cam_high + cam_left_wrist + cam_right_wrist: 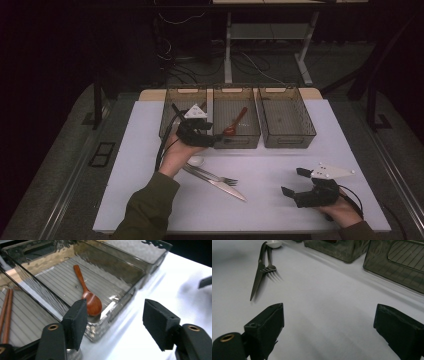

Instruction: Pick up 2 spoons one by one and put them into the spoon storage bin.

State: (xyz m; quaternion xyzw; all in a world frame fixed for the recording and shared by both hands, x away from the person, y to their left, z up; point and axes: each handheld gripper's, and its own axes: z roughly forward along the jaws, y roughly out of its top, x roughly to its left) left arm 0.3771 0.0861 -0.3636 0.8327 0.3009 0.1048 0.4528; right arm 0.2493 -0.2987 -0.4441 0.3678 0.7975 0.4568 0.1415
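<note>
The wooden spoon (88,296) lies in the middle bin (236,145), bowl toward the near wall and handle slanting to the far right, so it looks sorted by kind: the left bin (30,322) already holds chopsticks (6,315), which the left claw view shows and the high view hides behind your hand. Your left claw (216,140) hangs at the middle bin's near rim, its jaws apart with nothing between them, so it looks done with the spoon. On the counter (280,165) just near your left hand lie a fork (212,176), a knife (220,186) and a white spoon (195,160), still unsorted; the right claw view shows fork and knife crossing. Your right claw (295,182) rests at the near right, spread wide and empty, well apart from the cutlery. The right bin (285,141) looks empty.
</note>
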